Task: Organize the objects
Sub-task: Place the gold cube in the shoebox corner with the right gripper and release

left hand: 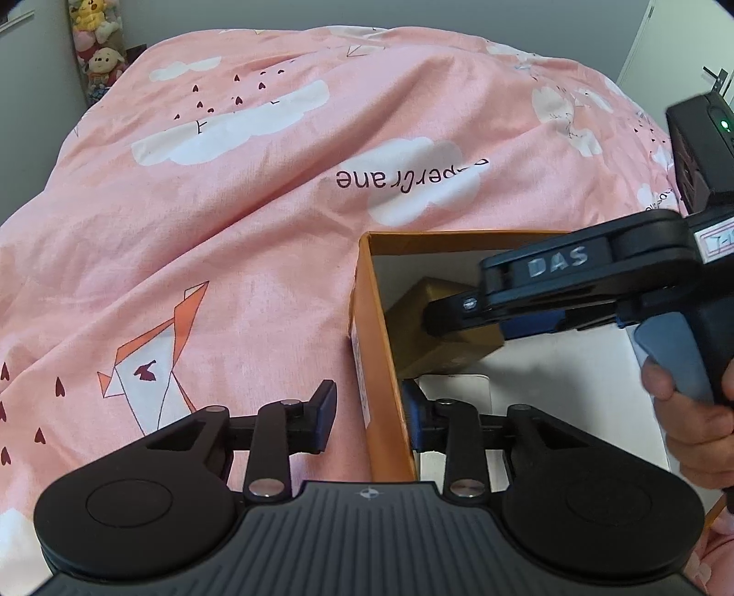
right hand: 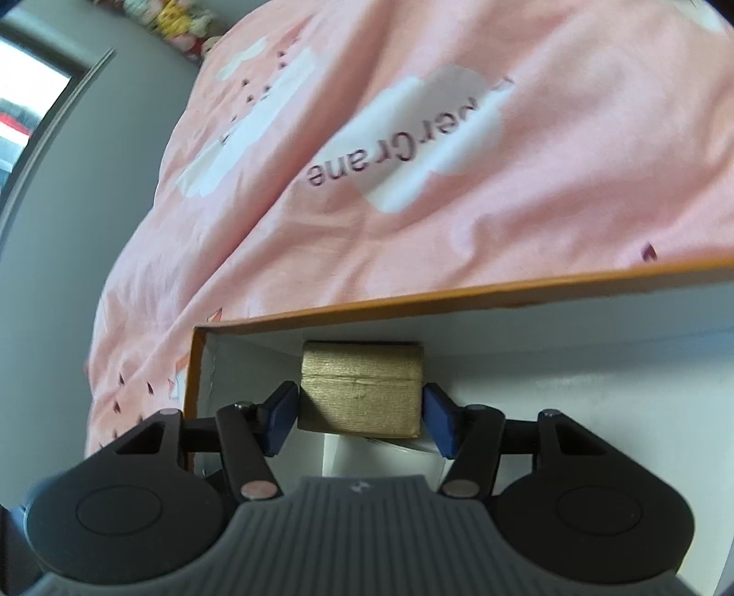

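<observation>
Gold box (right hand: 360,394) sits between the right gripper's (right hand: 360,412) parted pads, inside the orange box (right hand: 458,293).

Pink bedcover (left hand: 257,192) with white clouds, small dark hearts and origami cranes filling most of the frame; plush toys (left hand: 98,41) stacked upper left; door handle (left hand: 715,78) at far right.
</observation>
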A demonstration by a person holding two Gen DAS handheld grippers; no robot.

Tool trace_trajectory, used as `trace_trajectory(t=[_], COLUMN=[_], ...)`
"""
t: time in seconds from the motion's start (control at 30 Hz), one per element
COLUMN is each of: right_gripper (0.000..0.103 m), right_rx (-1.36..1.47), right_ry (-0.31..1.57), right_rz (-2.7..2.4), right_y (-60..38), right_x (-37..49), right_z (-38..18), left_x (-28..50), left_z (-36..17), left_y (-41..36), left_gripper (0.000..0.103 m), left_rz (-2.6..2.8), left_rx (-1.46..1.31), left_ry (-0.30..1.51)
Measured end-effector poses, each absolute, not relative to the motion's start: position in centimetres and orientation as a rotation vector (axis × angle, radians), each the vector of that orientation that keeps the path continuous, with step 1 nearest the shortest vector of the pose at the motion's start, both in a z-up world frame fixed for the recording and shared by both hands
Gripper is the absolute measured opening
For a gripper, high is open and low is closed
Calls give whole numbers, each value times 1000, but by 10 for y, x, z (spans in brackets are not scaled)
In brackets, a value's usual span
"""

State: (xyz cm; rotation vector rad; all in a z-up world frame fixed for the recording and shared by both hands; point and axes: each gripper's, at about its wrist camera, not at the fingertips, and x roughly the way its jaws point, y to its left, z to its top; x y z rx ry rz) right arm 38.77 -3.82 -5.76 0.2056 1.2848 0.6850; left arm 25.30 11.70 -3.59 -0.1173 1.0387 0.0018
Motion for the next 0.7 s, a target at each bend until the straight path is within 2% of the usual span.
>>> trace_trajectory(t=[0.4, 0.47, 0.7], right_gripper=[61, 43, 31], right_rx=[178, 167, 139], right_ry=[1263, 1261, 1262], right_rz=[779, 785, 777], right_y=[-30, -29, -32], right_x=[380, 378, 376], right_z=[-49, -48, -49], left_x=[249, 249, 245], left_z=[-32, -32, -27], left_y=[120, 119, 117], left_gripper=[35, 34, 33], left_rz=[-13, -11, 4], left_rx=[-134, -128, -125], left_ry=[1025, 1024, 1016])
